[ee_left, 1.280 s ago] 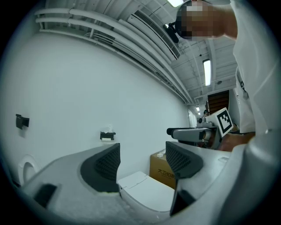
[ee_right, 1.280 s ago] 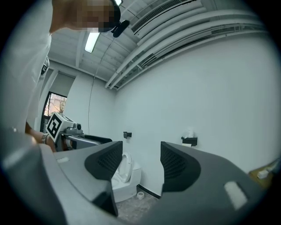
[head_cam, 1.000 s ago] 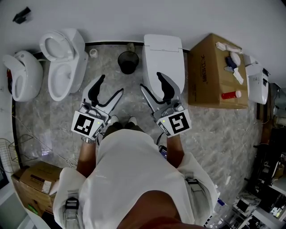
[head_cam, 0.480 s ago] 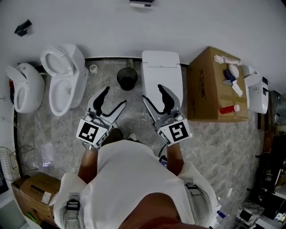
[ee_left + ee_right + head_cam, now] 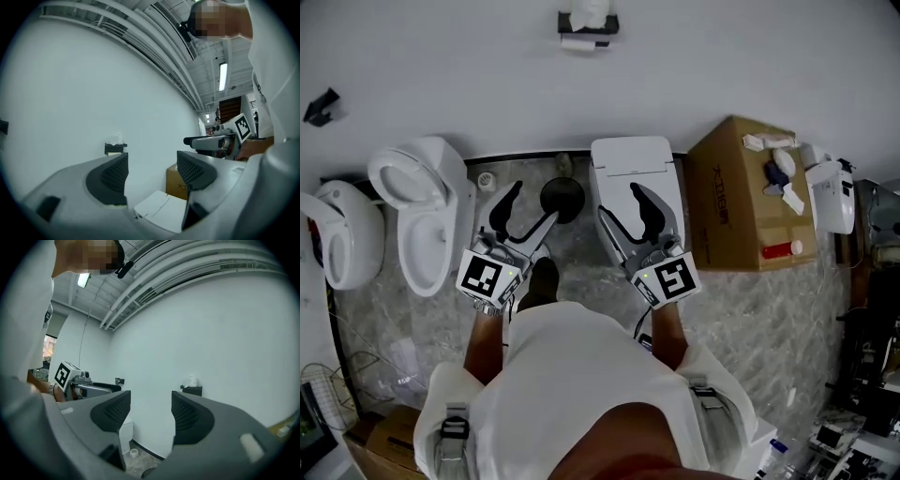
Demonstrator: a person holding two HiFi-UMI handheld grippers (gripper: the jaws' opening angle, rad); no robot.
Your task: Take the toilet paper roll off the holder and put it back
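Two grippers are held side by side at the middle of the head view, and nothing is gripped by either. The left gripper (image 5: pixel 523 208) is seen with its jaws well apart, and only a closed white toilet (image 5: pixel 630 164) and a cardboard box (image 5: pixel 748 192) are framed in the gap. The right gripper (image 5: pixel 626 206) is parted to a middling width, with bare white wall (image 5: pixel 722 56) framed between its pads.

The toilet paper roll (image 5: pixel 578 42) is found at the top centre of the head view. It is hung under a black holder (image 5: pixel 589 25) fixed to the wall, well apart from both grippers. A tuft of white paper is also seen on top of the holder. From both sets of jaws the roll lies ahead and upward.

In the left gripper view the holder (image 5: pixel 115 148) is placed just above the left-hand jaw, left of the gap. In the right gripper view the holder (image 5: pixel 191 390) is placed just above the right-hand jaw, right of the gap. Neither gripper is therefore lined up on it.

The roll is too small for its shape to be read with certainty. Its long axis is judged to run along the wall, left to right in the head view, so jaws closing across that axis would be called for. The right gripper is judged slightly the nearer, though by little.
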